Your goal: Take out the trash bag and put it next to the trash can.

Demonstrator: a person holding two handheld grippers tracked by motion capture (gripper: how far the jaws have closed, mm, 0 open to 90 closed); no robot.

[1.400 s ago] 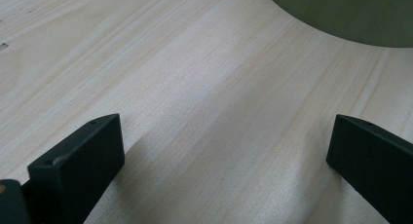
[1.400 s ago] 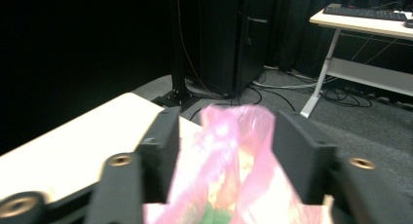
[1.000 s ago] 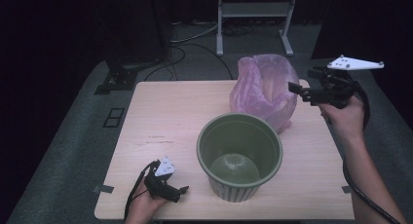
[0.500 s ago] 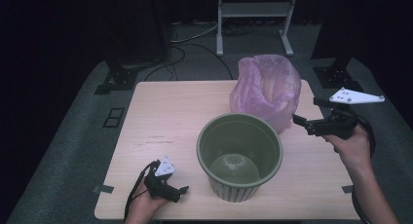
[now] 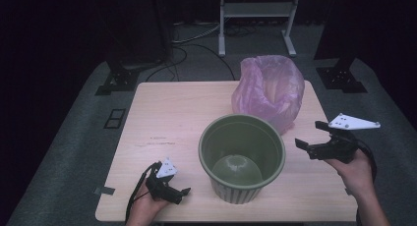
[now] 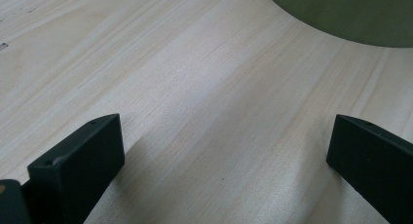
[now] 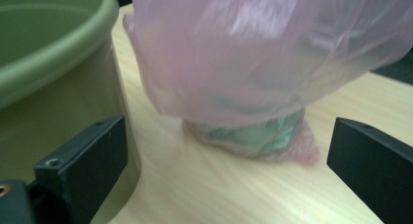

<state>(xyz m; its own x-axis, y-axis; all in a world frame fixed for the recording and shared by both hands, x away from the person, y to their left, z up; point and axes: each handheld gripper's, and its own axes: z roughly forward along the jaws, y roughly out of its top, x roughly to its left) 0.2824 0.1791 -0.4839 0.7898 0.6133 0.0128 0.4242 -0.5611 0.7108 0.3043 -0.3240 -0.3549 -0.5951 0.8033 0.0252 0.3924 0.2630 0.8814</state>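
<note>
A green plastic bin [image 5: 242,157] stands empty near the table's front middle. Behind it to the right sits a pink translucent bag [image 5: 269,91], puffed up, with something green inside near its base [image 7: 253,131]. My right gripper [image 5: 311,136] is open beside the bin's right side, above the table, pointing left toward the gap between bin [image 7: 53,53] and bag [image 7: 263,53]. My left gripper [image 5: 180,194] rests low at the front left of the table, open, with only bare wood between its jaws and the bin's wall [image 6: 341,14] just ahead.
The light wooden table [image 5: 177,118] has free room across its left half and back left. Its front edge lies just under the left hand. A metal stand [image 5: 258,14], cables and dark equipment bases sit on the grey floor beyond.
My right gripper has come down and toward the front from beside the bag's top to the bin's right side. The bag, bin and left gripper have stayed put.
</note>
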